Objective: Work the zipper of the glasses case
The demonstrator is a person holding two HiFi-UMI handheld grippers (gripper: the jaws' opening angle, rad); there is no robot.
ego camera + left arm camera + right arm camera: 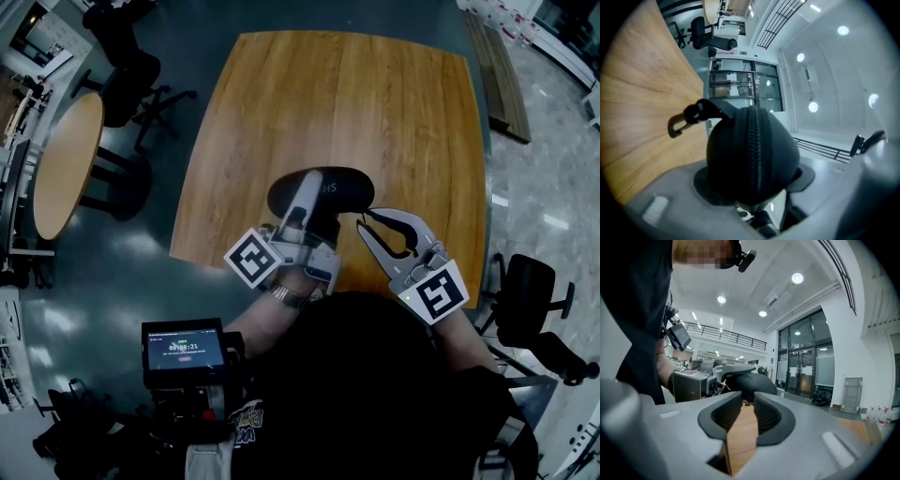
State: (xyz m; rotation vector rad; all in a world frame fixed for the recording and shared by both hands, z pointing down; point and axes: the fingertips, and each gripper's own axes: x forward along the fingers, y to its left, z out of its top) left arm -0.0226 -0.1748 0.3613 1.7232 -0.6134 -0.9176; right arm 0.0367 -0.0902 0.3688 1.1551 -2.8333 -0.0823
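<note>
Trainee: Grippers first, nearest the person. How do they stand?

Coach: The left gripper (312, 187) is clamped on the glasses case (345, 187). Its jaws sit wide across the rounded body, and the zipper (756, 145) runs up the middle between them. The right gripper (367, 221) is just beside the case's right end. Its ribbed pads (766, 414) are a narrow slit apart and press on nothing that can be made out. A small speck sits at the tips, but whether it is the zipper pull cannot be told.

Trainee: And the case itself?

Coach: It is held over the near edge of the wooden table (375, 103); whether it rests on the wood is unclear. A carabiner clip (677, 127) on a strap juts from its farther end.

Trainee: How should the person do this step well?

Coach: The step is probably catching the pull. The left hand should hold the case firm with the zipper line facing the right gripper. The right should close squarely on the tab alone, not the fabric, then draw along the curve of the teeth, or the slider may jam.
</note>
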